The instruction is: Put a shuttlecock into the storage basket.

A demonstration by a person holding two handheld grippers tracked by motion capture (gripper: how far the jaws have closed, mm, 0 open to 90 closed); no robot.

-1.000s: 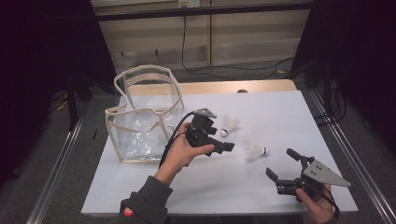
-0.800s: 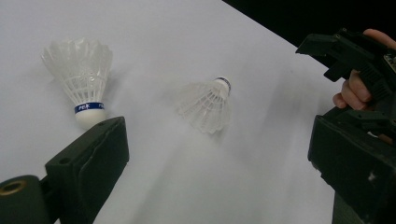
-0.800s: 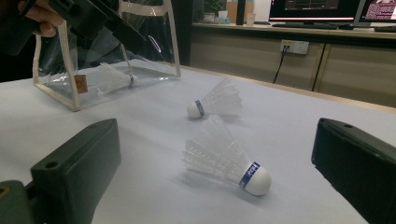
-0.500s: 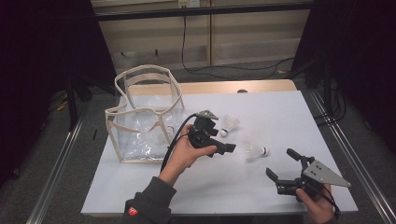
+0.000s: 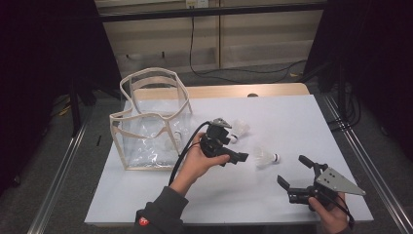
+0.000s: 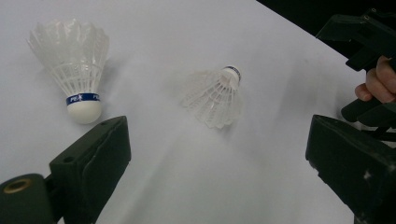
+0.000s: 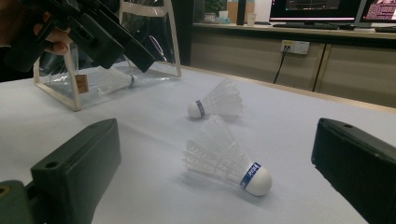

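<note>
Bag (image 5: pixel 146 122) of clear plastic with cream edging stands at the left end of the white table (image 5: pixel 302 117), and everything else can be placed from it. Inside the bag, low against its wall, lies one shuttlecock (image 7: pixel 114 80), seen through the plastic from the right gripper view. Just to the right of the bag, a hand (image 5: pixel 197 161) holds the left gripper (image 5: pixel 233 157) above the table, jaws spread wide and holding nothing. Past that gripper, a little farther right of the bag, a second shuttlecock (image 5: pixel 239 129) lies on its side with its cork tip towards the bag. Farther right again and nearer the person, a third shuttlecock (image 5: pixel 265 157) lies on its side on the table, cork pointing away from the bag; in the left gripper view it (image 6: pixel 215 95) sits between the two black jaws but well ahead of them, touching neither. At the far right, well apart from the bag and close to the table's near edge, the other hand (image 5: pixel 331 214) holds the right gripper (image 5: pixel 294 171), its jaws likewise wide apart and empty, pointing back towards the third shuttlecock (image 7: pixel 229 158) and the bag.
</note>
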